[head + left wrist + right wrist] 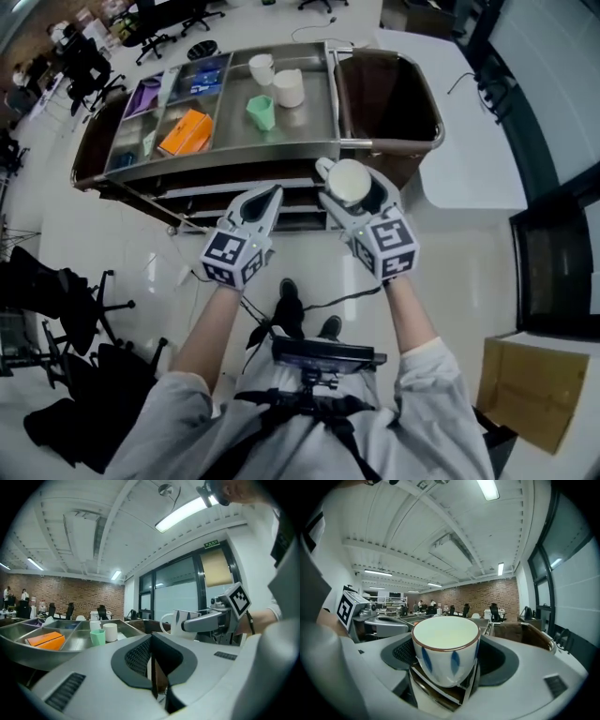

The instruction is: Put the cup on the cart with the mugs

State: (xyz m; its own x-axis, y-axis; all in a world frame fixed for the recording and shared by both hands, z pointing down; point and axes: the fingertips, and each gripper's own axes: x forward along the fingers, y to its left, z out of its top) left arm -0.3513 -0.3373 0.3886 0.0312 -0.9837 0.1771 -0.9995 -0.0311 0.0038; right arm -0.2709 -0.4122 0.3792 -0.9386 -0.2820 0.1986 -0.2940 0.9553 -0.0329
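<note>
Forearms are reaching forward side by side toward the cart [309, 129]. The right gripper [349, 187] is pinching the blue-streaked, brown-rimmed cup [446, 651] upright, just short of the cart's near edge. The left gripper [267, 199] is keeping its jaws pressed together, empty. Farther off, the cart's tray is holding two white mugs [289, 87] and a green mug [262, 112]. An orange packet [185, 132] is lying in the cart's next compartment.

The white cup [446, 648] with blue marks stands upright in the right tongs [350, 184]. At 11 o'clock, three mugs [262, 112] sit on the cart [234, 156].
</note>
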